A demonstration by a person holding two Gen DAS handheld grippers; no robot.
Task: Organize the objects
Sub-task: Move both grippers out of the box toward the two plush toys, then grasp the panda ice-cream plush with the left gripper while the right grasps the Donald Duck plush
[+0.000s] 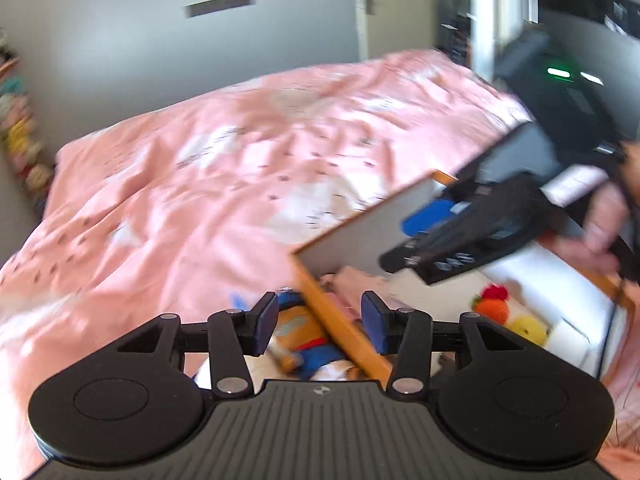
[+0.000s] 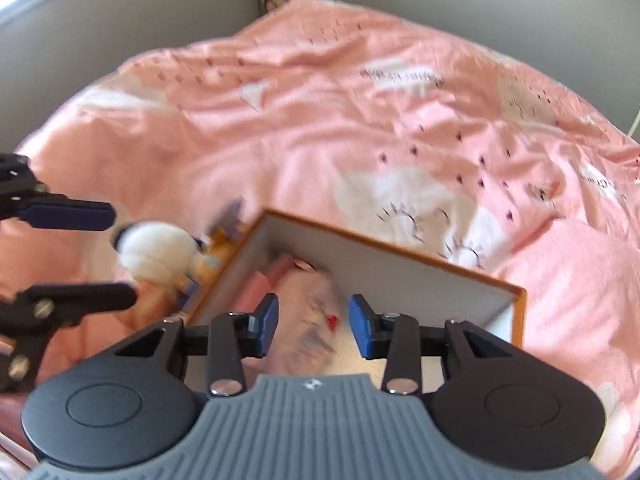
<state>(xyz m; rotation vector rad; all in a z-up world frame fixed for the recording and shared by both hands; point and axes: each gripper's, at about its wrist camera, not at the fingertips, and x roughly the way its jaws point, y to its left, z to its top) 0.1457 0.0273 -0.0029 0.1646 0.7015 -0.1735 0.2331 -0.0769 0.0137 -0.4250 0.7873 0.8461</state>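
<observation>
We held both hand-held grippers apart and empty: left [image 1: 319,325], right [image 2: 314,328]. The soft doll [image 2: 154,254], center-left beside the box [image 2: 400,250], looked light; we'd pinch its middle.

The pink bed [image 2: 320,112] lies bare and rumpled from the box's far wall to the grey walls at its far edges, so that stretch is open to a hand. The orange-rimmed box [image 2: 400,264] is open above, though pink cloth items [image 2: 304,304] fill its floor under the right claw [image 2: 313,330], and small crocheted toys [image 1: 508,316] take one white compartment (their shapes are blurred). A stuffed toy [image 2: 160,252] blocks the box's outer left wall, between the parted fingers of the left claw [image 2: 120,252].
</observation>
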